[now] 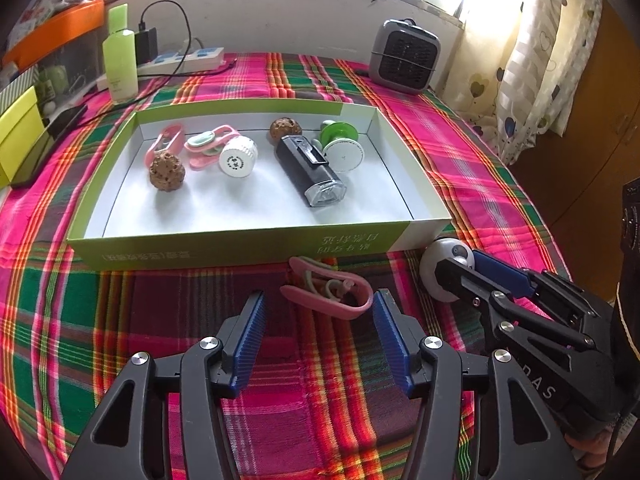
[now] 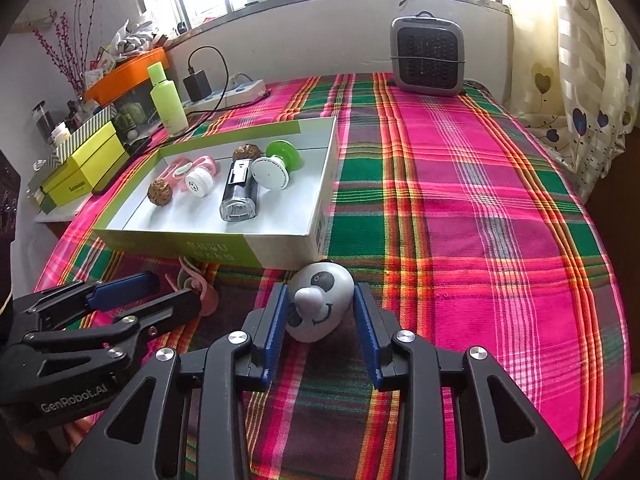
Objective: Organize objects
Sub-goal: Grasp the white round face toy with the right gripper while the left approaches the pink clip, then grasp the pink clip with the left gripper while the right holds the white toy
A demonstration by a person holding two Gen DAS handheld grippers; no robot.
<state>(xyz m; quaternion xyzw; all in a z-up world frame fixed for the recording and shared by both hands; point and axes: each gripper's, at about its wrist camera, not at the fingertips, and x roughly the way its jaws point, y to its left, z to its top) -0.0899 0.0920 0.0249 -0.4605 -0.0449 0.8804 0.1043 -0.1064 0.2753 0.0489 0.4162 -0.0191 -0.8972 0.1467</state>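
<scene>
The left gripper (image 1: 318,312) hovers low over the plaid cloth (image 1: 80,340) with its fingers wide apart; the pink clip (image 1: 326,290) lies on the cloth just ahead of the fingertips, its near end reaching in between the blue pads (image 1: 250,346), touching neither as far as the view shows. The clip sits just in front of the box (image 1: 240,242), outside it.

The right gripper (image 2: 318,320) has its fingers spread around the panda toy (image 2: 320,306), which rests on the cloth beside the box's near corner. The toy fills most of the gap; the left pad looks close against its side, and whether either pad presses it I cannot tell.

Inside the box lie a black lamp (image 1: 310,170), two brown nuts (image 1: 167,170), a white cap (image 1: 238,157), a green-and-white spool (image 1: 340,146) and more pink clips (image 1: 166,140)
</scene>
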